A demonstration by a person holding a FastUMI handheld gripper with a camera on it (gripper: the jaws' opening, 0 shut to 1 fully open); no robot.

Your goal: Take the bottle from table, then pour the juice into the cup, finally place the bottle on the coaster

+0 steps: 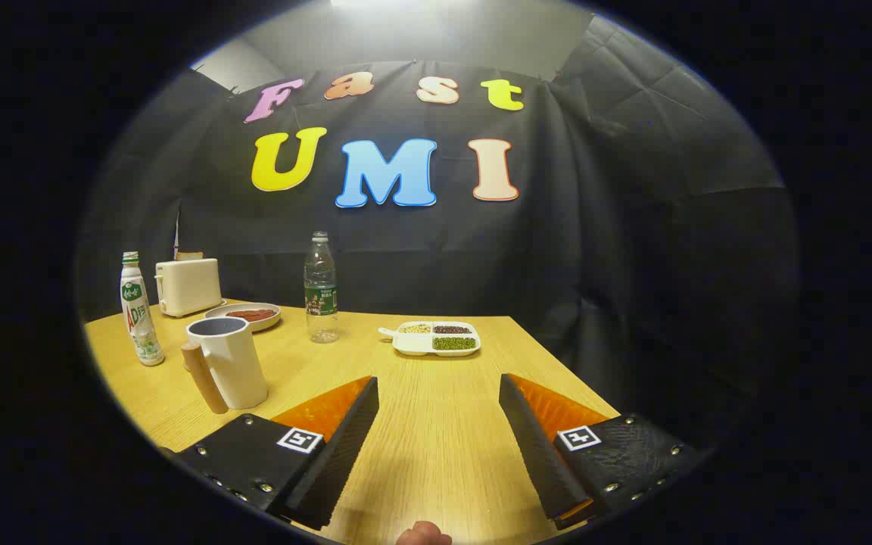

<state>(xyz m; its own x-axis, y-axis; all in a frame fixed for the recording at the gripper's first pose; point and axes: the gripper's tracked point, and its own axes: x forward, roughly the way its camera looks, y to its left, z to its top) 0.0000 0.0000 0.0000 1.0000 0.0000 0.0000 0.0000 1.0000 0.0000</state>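
While the gripper gapes wide and empty above the wood-grain table, a cylindrical white bottle stands near its left edge

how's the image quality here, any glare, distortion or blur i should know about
Gripper view: strong fisheye bend, the table edges curve; bright light glares at the top of the wall, the edges fall dark. The clear bottle, cup and divided tray are sharp; the open gripper hovers above bare tabletop.
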